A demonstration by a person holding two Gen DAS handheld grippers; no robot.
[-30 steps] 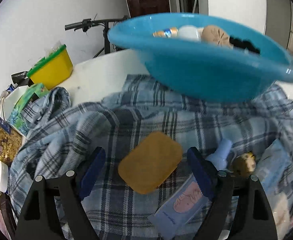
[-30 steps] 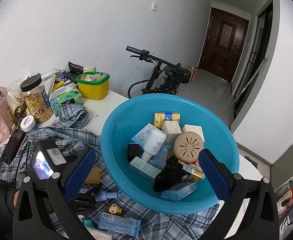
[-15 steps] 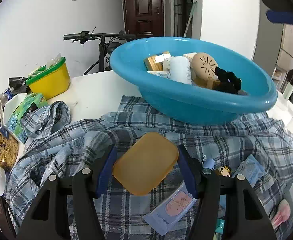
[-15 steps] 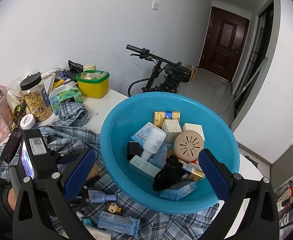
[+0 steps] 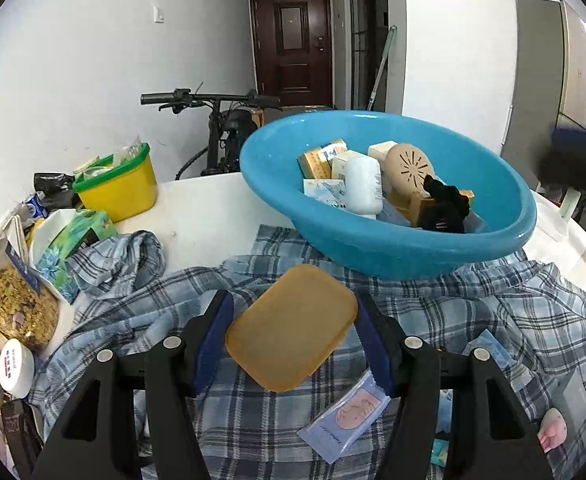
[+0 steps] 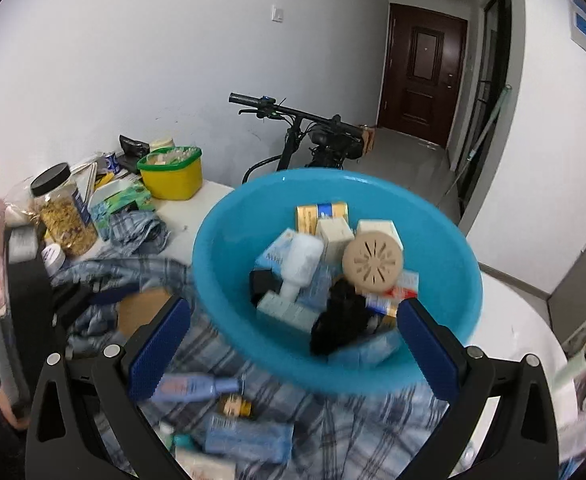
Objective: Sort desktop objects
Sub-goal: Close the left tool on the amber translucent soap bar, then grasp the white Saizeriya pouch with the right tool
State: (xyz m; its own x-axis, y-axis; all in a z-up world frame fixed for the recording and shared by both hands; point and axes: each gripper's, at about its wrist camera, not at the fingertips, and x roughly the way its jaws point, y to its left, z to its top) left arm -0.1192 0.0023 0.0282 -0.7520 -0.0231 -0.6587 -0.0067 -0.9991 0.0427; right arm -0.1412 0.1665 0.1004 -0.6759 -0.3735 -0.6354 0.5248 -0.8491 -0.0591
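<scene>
Your left gripper [image 5: 293, 330] has its jaws pinched on the tan soap-like bar [image 5: 291, 326], lifted clear of the plaid shirt [image 5: 473, 320] that covers the surface. You are mid-carry: the blue basin [image 5: 389, 248], already holding boxes and a white bottle [image 5: 363, 186], sits at about 1 o'clock from the bar, just beyond it. Your right gripper [image 6: 295, 346] hangs over the basin with its jaws spread and nothing between them. Next, I judge, raise the bar over the near rim, then let go above the pile. A lilac sachet [image 5: 345, 424] waits on the shirt at 5 o'clock.
</scene>
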